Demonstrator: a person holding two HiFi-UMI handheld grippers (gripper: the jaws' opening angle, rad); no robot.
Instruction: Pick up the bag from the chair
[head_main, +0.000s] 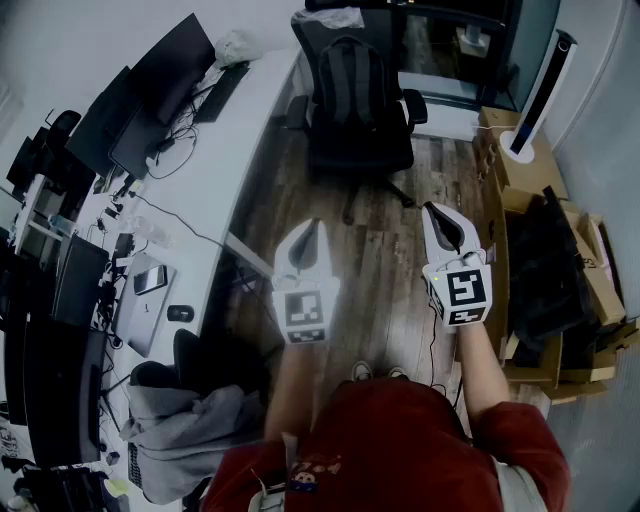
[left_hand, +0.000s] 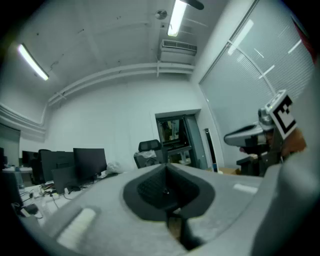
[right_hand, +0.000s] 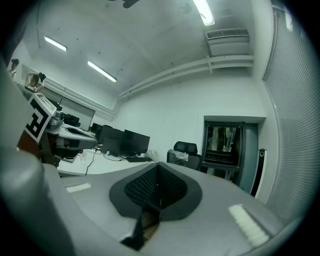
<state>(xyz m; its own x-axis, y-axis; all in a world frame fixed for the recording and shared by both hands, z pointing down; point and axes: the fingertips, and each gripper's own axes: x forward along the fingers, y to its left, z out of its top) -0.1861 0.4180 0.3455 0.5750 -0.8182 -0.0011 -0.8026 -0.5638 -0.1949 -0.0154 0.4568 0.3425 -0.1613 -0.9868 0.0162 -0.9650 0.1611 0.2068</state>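
A dark backpack (head_main: 352, 85) stands upright on the seat of a black office chair (head_main: 352, 150) at the far end of the wooden floor. My left gripper (head_main: 312, 232) and right gripper (head_main: 443, 218) are held side by side, level, well short of the chair, both pointing toward it. Each is shut with nothing between its jaws. In the left gripper view the chair's headrest (left_hand: 149, 145) shows far off above the shut gripper (left_hand: 167, 192), with the right gripper (left_hand: 250, 135) at the right. The right gripper view shows the chair (right_hand: 186, 149) beyond its own shut gripper (right_hand: 159, 196).
A long white desk (head_main: 235, 140) with monitors (head_main: 165, 75), a keyboard and cables runs along the left. Stacked cardboard boxes (head_main: 520, 170) and dark items line the right wall. A white tower fan (head_main: 540, 90) stands at the back right. A grey garment (head_main: 180, 425) lies over a chair beside me.
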